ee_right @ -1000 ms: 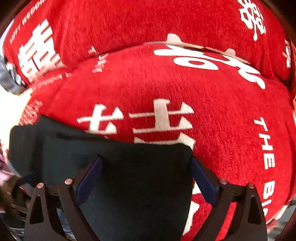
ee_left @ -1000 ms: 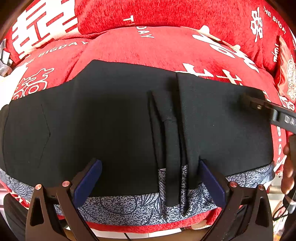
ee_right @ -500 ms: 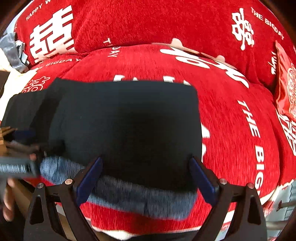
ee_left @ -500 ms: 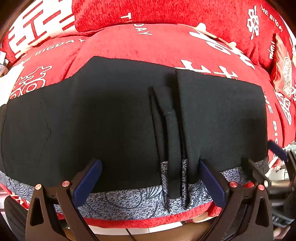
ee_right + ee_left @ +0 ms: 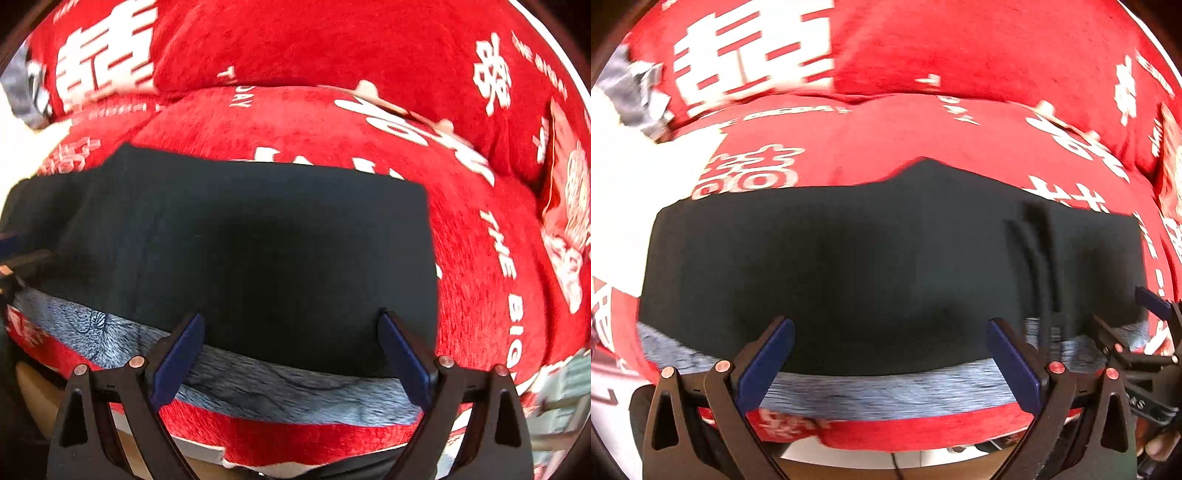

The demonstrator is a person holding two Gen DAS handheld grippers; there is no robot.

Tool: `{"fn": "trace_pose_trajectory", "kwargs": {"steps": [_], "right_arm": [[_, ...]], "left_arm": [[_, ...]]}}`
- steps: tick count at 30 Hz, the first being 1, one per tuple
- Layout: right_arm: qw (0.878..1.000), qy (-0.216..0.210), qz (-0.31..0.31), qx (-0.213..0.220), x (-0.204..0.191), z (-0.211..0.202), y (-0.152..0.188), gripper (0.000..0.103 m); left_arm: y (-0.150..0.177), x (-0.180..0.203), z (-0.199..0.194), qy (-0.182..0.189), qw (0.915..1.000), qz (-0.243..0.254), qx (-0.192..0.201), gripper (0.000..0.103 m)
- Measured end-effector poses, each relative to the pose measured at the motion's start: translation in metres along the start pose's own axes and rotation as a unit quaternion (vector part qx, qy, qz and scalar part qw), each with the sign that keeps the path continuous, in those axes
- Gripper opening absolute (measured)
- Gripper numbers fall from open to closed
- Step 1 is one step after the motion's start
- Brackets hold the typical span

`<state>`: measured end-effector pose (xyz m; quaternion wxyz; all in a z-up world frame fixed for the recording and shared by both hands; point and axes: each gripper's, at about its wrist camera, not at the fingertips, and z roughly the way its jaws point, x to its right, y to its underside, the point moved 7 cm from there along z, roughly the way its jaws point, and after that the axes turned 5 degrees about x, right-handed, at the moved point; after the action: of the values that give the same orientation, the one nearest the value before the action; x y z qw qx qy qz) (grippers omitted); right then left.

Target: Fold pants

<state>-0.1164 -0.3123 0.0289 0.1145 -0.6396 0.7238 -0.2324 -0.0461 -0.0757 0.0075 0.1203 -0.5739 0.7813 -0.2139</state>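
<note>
Pants (image 5: 886, 266) lie flat on the sofa (image 5: 960, 129); both hand-held grippers (image 5: 890, 363) (image 5: 291, 354) gape wide, empty — pinch the near edge squarely, corners matched.

I see a red sofa seat cushion (image 5: 886, 136) printed with white lettering. Directly on it lie the black pants (image 5: 849, 266), spread flat, over a blue-grey patterned cloth (image 5: 295, 391) along its front edge.

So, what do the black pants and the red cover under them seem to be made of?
The black pants look like a matte woven cloth, smooth with crisp creases; the fibre cannot be told. The red cover looks like fuzzy chenille or velvet plush: a short pile shows, with white printed lettering.
</note>
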Motion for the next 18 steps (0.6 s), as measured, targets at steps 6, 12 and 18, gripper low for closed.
{"fn": "trace_pose_trajectory", "kwargs": {"steps": [6, 12, 18], "right_arm": [[0.999, -0.024, -0.03, -0.002, -0.051, 0.007, -0.016, 0.099], [0.994, -0.033, -0.103, -0.012, -0.114, 0.014, -0.01, 0.099], [0.99, -0.025, -0.137, -0.005, -0.134, 0.012, -0.022, 0.101]], "left_arm": [[0.009, -0.064, 0.017, -0.017, 0.9979, -0.06, -0.017, 0.103], [0.025, -0.095, 0.037, -0.021, 0.9953, -0.084, -0.044, 0.103], [0.024, -0.103, 0.028, -0.015, 0.9967, -0.072, -0.033, 0.103]]}}
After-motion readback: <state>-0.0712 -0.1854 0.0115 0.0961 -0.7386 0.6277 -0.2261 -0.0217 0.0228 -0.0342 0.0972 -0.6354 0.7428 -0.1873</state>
